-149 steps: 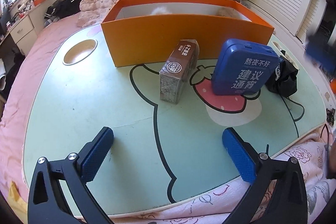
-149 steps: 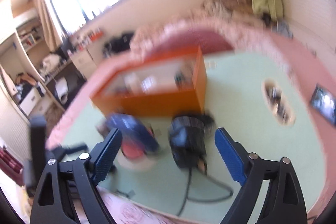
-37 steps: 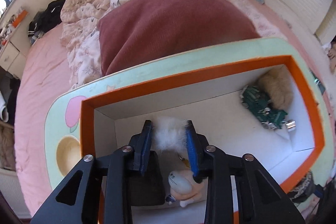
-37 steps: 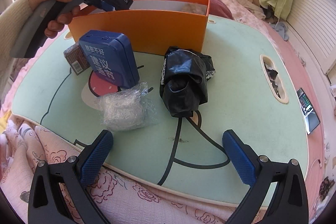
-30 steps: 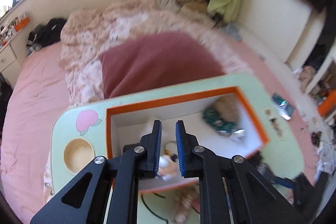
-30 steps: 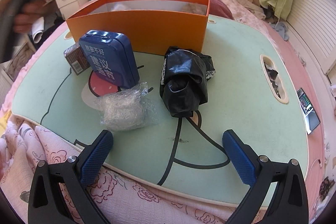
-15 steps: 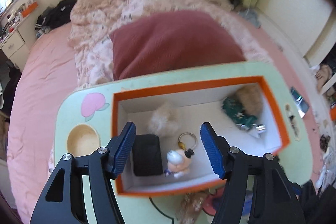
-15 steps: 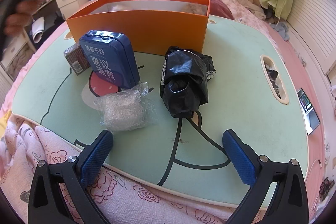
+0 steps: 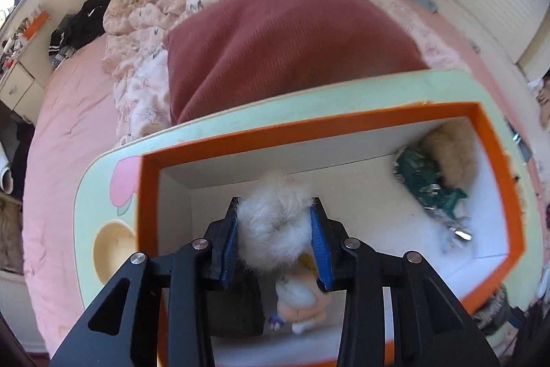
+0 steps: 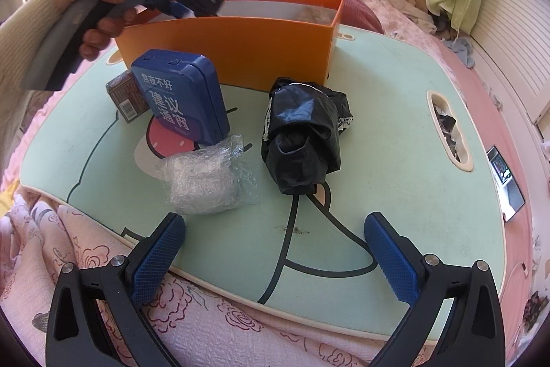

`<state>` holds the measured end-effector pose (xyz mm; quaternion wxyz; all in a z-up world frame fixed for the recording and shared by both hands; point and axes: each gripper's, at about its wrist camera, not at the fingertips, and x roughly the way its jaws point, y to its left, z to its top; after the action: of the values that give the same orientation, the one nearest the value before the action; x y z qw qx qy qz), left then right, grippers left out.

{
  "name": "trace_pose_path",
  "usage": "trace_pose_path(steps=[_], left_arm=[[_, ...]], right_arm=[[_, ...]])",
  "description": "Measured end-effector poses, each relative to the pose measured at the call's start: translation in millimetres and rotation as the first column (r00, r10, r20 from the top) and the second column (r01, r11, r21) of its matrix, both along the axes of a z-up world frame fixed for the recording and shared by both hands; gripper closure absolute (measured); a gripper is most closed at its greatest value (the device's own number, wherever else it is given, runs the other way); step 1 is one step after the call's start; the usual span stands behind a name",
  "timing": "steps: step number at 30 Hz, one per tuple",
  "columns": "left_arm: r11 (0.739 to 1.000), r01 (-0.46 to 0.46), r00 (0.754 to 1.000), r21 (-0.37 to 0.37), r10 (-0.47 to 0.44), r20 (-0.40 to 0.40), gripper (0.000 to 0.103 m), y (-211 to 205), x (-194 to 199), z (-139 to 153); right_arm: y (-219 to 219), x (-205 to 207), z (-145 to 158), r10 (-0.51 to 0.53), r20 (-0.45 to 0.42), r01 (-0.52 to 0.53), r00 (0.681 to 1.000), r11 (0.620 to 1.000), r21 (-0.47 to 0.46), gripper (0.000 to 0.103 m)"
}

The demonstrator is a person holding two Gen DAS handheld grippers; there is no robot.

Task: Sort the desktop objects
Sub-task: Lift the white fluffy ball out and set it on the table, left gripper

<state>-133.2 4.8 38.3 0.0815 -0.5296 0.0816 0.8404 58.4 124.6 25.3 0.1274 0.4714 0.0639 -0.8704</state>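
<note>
My left gripper is shut on a white fluffy pompom and holds it inside the orange box. Below it in the box lie a black case and a small doll keychain. At the box's right end are a green item and a tan furry ball. My right gripper is open and empty over the table's near edge. In front of it lie a clear plastic wrap, a black bag, a blue tin and a brown pack.
The orange box stands at the back of the green lap table, which rests on a pink bed. A maroon pillow lies behind the table. The table has a cup recess on the left and a slot on the right.
Half a second ago my left gripper was open high above the box with the pompom lying inside. Now it is down in the box and shut on the pompom. The right gripper has not moved.
</note>
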Motion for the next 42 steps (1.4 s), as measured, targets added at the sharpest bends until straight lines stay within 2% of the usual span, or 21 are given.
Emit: trace_pose_path(steps=[2,4,6,8,10,13,16,20,24,27,29,31,33,35,37,39,42], left_arm=[[0.996,0.022,0.998,0.085,-0.017,-0.059,0.065,-7,22,26],[0.988,0.061,0.993,0.140,-0.045,-0.112,0.065,-10,45,48],[0.971,0.110,0.983,0.214,-0.075,-0.166,0.065,-15,79,68],[0.942,0.160,0.975,0.296,-0.104,-0.195,0.064,-22,105,76],[0.932,0.176,0.970,0.317,-0.109,-0.218,0.064,-28,126,73],[0.950,0.086,0.972,0.300,-0.014,-0.233,0.064,-51,147,54],[0.959,-0.019,0.974,0.283,0.081,-0.210,0.064,-69,147,29],[0.969,-0.037,0.989,0.244,0.071,-0.131,0.064,-63,141,-14],[0.953,-0.022,0.992,0.302,0.059,-0.114,0.063,-49,140,-26],[0.955,-0.021,0.980,0.295,0.078,-0.183,0.052,-48,146,-15],[0.962,-0.049,0.961,0.268,0.118,-0.249,0.030,-56,155,-4],[0.961,-0.075,0.946,0.265,0.153,-0.286,0.022,-63,168,3],[0.955,-0.077,0.947,0.287,0.160,-0.278,0.021,-70,178,3],[0.951,-0.056,0.966,0.305,0.129,-0.226,0.020,-68,188,-6],[0.962,-0.046,0.979,0.268,0.097,-0.179,0.020,-60,190,-19],[0.979,-0.044,0.985,0.199,0.076,-0.156,0.020,-49,188,-34],[0.995,-0.054,0.978,0.088,0.070,-0.194,0.015,-33,189,-42]], right_arm=[[-1,0,0,0.000,0.000,0.000,1.000,1.000,0.000,0.000],[0,0,0,0.000,0.000,0.000,1.000,1.000,0.000,0.000],[-1,0,0,0.000,0.000,0.000,1.000,1.000,0.000,0.000],[0,0,0,0.000,0.000,0.000,1.000,1.000,0.000,0.000],[-1,0,0,0.000,0.000,0.000,1.000,1.000,0.000,0.000],[0,0,0,0.000,0.000,0.000,1.000,1.000,0.000,0.000],[0,0,0,0.000,0.000,0.000,1.000,1.000,0.000,0.000],[0,1,0,0.000,0.000,0.000,1.000,1.000,0.000,0.000],[-1,1,0,0.000,0.000,0.000,1.000,1.000,0.000,0.000],[-1,1,0,0.000,0.000,0.000,1.000,1.000,0.000,0.000],[-1,1,0,0.000,0.000,0.000,1.000,1.000,0.001,0.000],[0,1,0,0.000,0.000,0.000,1.000,1.000,0.000,0.000],[-1,1,0,0.000,0.000,0.000,1.000,1.000,0.000,0.000],[0,1,0,0.001,0.000,-0.001,1.000,1.000,0.001,0.000],[0,1,0,0.001,0.000,-0.001,1.000,1.000,0.001,0.000],[0,1,0,0.001,0.000,-0.001,1.000,1.000,0.000,0.000],[0,1,0,0.001,-0.001,-0.001,1.000,1.000,0.002,0.000]])
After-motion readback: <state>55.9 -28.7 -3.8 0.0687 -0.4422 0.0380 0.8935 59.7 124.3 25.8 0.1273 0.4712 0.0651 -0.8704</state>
